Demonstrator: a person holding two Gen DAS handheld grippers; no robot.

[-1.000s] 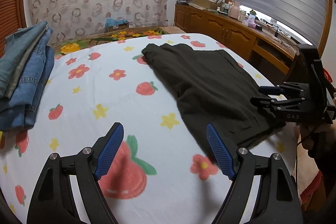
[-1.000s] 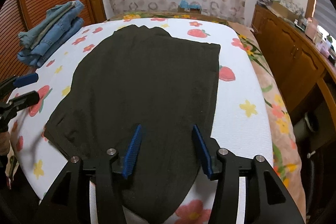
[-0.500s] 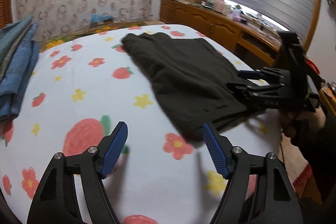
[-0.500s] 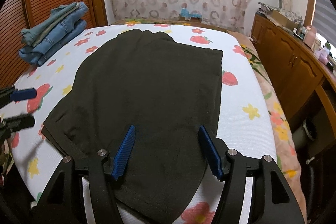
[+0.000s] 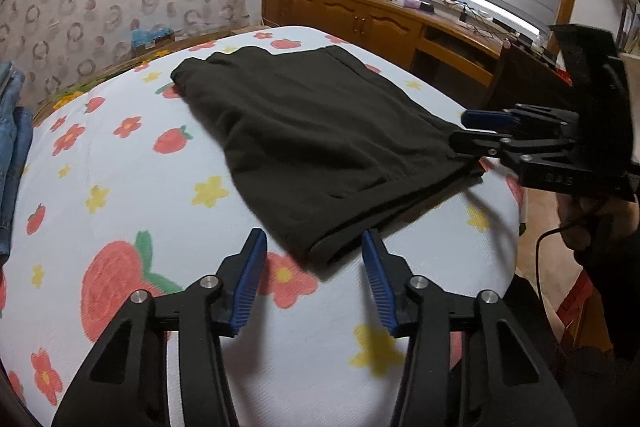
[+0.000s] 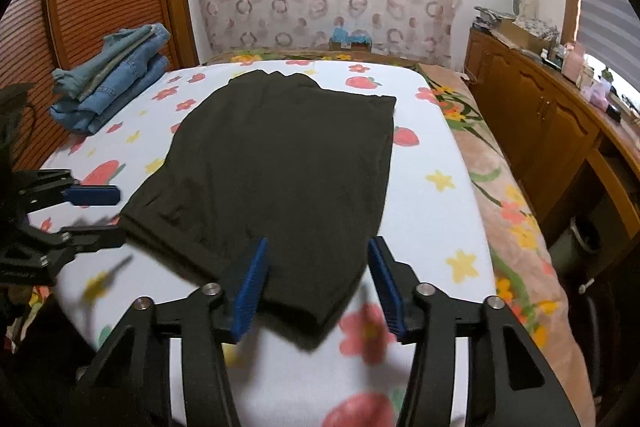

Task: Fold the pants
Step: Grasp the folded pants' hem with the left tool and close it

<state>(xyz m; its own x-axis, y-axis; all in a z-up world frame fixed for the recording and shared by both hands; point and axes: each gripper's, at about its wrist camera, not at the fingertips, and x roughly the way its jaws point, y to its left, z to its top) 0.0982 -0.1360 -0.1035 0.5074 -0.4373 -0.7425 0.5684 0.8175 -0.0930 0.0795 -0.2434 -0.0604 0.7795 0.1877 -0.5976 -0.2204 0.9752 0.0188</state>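
Dark pants [image 5: 320,143] lie flat on the bed, folded into a broad panel; they also show in the right wrist view [image 6: 280,171]. My left gripper [image 5: 314,279] is open, its fingers either side of the pants' near left corner. My right gripper [image 6: 320,279] is open, straddling the pants' near right corner. The right gripper also shows in the left wrist view [image 5: 468,129], at the pants' right corner. The left gripper shows in the right wrist view [image 6: 104,215] beside the left corner.
The bed [image 5: 120,187] has a white cover with strawberries and flowers. A stack of folded jeans [image 6: 112,83] sits at the bed's far left by a wooden shutter door. A wooden sideboard [image 6: 560,115] with clutter runs along the right, under a window blind.
My left gripper has moved right and forward, from bare cover to the pants' near corner. My right gripper has drawn back to the pants' near edge. Both stayed open.
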